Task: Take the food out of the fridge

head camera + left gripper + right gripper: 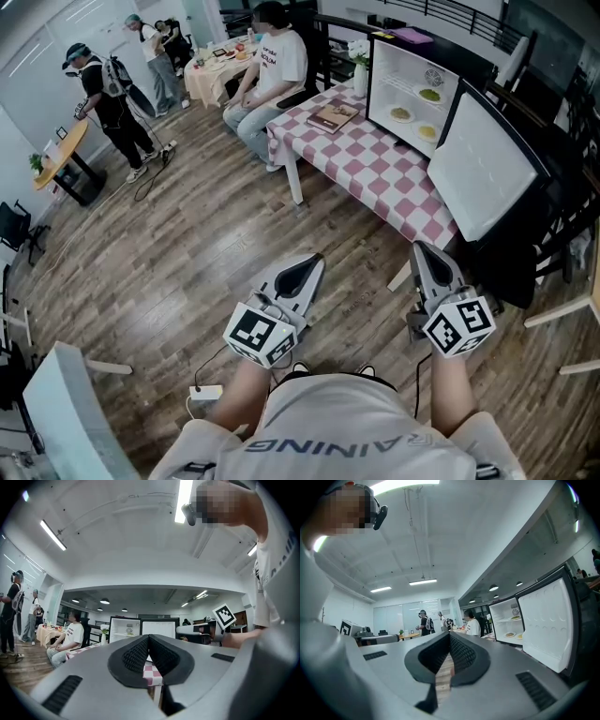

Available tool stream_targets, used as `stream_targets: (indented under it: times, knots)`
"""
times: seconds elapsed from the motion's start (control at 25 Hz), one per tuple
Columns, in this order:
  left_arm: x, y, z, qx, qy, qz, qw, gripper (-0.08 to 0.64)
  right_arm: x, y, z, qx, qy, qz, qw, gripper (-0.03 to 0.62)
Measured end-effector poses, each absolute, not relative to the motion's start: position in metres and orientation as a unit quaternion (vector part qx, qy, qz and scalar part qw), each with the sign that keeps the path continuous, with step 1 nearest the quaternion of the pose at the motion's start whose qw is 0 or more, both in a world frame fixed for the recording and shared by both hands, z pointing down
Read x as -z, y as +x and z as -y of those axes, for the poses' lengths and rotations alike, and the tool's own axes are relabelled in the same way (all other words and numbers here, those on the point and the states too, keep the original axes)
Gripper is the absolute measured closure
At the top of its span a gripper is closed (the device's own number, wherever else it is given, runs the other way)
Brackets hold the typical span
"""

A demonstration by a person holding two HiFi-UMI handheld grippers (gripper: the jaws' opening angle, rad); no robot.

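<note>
A small white fridge (412, 89) stands on a table with a red-and-white checked cloth (361, 164), and its door (483, 169) is swung wide open. Inside it are plates of food, one on the upper shelf (429, 95) and two lower down (400, 114) (427, 132). My left gripper (309, 264) and right gripper (422, 249) are held level near my body, well short of the table, both shut and empty. The right gripper view shows the fridge (506, 620), a plate of food (509, 634) and the door (543, 620) to the right of my shut right gripper (450, 635). The left gripper (148, 637) faces the fridge (125, 629).
A book (333, 117) and a vase of flowers (360, 70) are on the checked table. A person (267, 75) sits at its far end, and others stand at the back left near a second table (216, 66). Black chairs (572, 225) stand right of the fridge. The floor is wood.
</note>
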State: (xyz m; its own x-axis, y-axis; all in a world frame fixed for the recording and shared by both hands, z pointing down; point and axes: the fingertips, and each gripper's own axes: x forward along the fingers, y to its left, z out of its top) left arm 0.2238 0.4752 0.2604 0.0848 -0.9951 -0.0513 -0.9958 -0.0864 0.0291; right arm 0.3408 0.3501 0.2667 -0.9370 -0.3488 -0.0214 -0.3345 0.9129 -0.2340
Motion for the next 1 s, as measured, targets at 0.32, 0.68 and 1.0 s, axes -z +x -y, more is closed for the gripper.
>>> stream_targets:
  times: [0.32,0.68,1.0]
  knots:
    - [-0.264,0.204,-0.491,-0.037,-0.737,-0.675,0.002,0.552,-0.271,0.318,-0.362,0.124,-0.178,-0.976,0.017,0.574]
    - [-0.277,0.142,-0.541,-0.021,-0.727,-0.687,0.009,0.552,-0.284,0.255,-0.409,0.127,-0.175,-0.976,0.004,0.574]
    - [-0.285,0.105,-0.539,-0.033,-0.723,-0.69,0.0,0.552,-0.289,0.218,-0.406,0.123,-0.174,-0.977,-0.007,0.574]
